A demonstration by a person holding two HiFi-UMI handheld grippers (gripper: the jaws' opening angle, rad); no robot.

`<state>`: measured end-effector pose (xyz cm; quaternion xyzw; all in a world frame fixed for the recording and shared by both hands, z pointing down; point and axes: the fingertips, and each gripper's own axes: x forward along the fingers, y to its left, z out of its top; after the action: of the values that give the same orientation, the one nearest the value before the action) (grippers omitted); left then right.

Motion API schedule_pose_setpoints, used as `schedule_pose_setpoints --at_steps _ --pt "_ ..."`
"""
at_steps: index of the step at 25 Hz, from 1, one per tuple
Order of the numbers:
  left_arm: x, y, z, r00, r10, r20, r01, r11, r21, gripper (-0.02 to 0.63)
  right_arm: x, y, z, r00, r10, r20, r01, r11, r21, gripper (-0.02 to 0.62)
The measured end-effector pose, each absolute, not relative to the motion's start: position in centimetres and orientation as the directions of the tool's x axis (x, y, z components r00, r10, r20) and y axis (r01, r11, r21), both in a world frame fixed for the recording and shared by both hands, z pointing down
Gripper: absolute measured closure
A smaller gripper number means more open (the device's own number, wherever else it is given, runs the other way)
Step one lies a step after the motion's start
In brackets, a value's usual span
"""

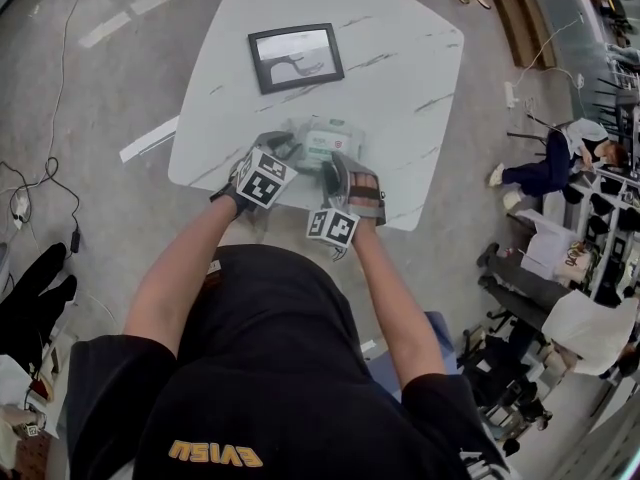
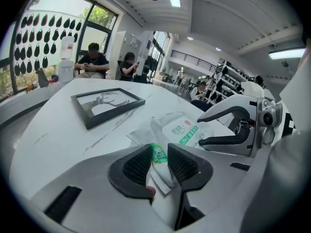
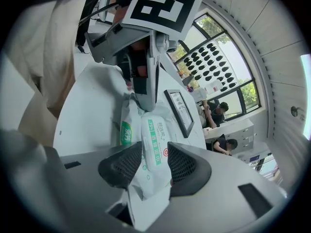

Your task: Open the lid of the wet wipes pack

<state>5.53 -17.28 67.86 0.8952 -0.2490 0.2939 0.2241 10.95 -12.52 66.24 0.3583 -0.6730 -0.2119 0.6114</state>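
The wet wipes pack (image 1: pixel 325 140) lies on the white marble table (image 1: pixel 400 58) near its front edge, held from both ends. In the left gripper view my left gripper (image 2: pixel 159 161) is shut on the pack's crinkled edge with the green label. The white lid label (image 2: pixel 187 131) with a green stripe faces up beyond it. In the right gripper view my right gripper (image 3: pixel 153 166) has the other end of the pack (image 3: pixel 153 140) between its pads, which touch it on both sides. The left gripper (image 3: pixel 138 93) shows opposite, at the far end.
A black picture frame (image 1: pixel 295 56) lies flat on the table behind the pack. Cables (image 1: pixel 50 173) trail on the floor at the left. Two people sit by the windows (image 2: pixel 92 59), and another sits on the floor at the right (image 1: pixel 560 158).
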Motion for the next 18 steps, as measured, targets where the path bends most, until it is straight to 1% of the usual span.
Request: schedule_pose_setpoints --at_steps 4,9,13,18 --pt "5.7 -17.1 68.0 0.710 -0.300 0.638 -0.571 -0.775 0.271 0.483 10.9 -11.7 67.1 -0.015 -0.720 0.694 -0.222 0.679 0.700 0.499" --pt "5.5 -17.3 68.1 0.710 -0.295 0.640 -0.570 -0.775 0.274 0.485 10.7 -11.9 67.5 -0.027 -0.722 0.692 -0.230 0.678 0.698 0.512" --pt "5.5 -17.4 68.1 0.709 -0.294 0.641 -0.570 -0.775 0.274 0.485 10.6 -11.9 67.7 -0.026 -0.711 0.702 -0.255 0.684 0.684 0.551" --pt "5.6 -17.3 68.2 0.708 -0.291 0.643 -0.570 -0.773 0.279 0.485 10.7 -12.1 67.7 -0.013 -0.701 0.713 -0.255 0.692 0.676 0.538"
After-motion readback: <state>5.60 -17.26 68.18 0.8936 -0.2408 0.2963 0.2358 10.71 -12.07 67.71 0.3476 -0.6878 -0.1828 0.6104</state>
